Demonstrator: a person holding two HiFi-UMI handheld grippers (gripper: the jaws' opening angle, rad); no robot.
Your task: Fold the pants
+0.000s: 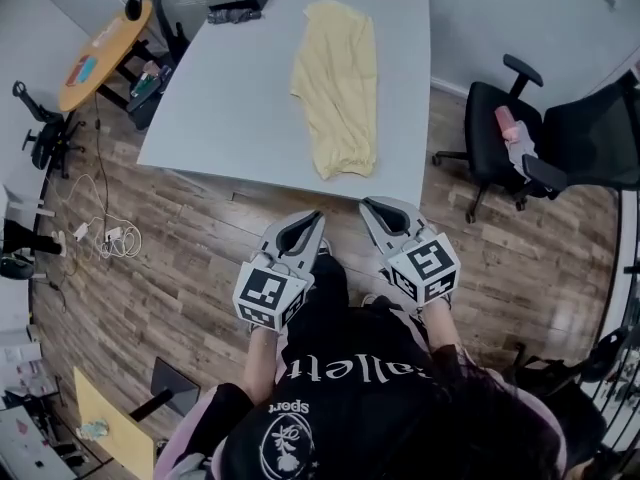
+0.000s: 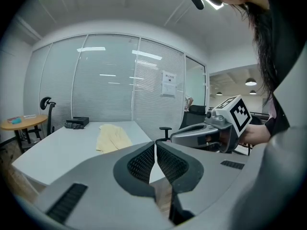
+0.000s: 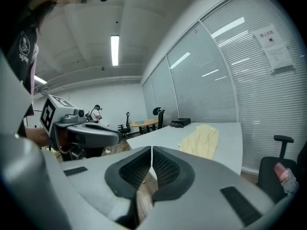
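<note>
Our left tool (image 1: 316, 218) and right tool (image 1: 368, 206) are both pinched closed on nothing, just short of the worktop (image 1: 220, 108), and the pale yellow pants (image 1: 337, 88) lie ahead, stretched lengthwise away from us, nearer the right one.

White bench (image 1: 225, 108) on a wood-plank floor (image 1: 190, 268)
Pale yellow pants (image 1: 337, 86) lie lengthwise on its right half; a black box (image 1: 242, 0) sits at the far edge.
</note>
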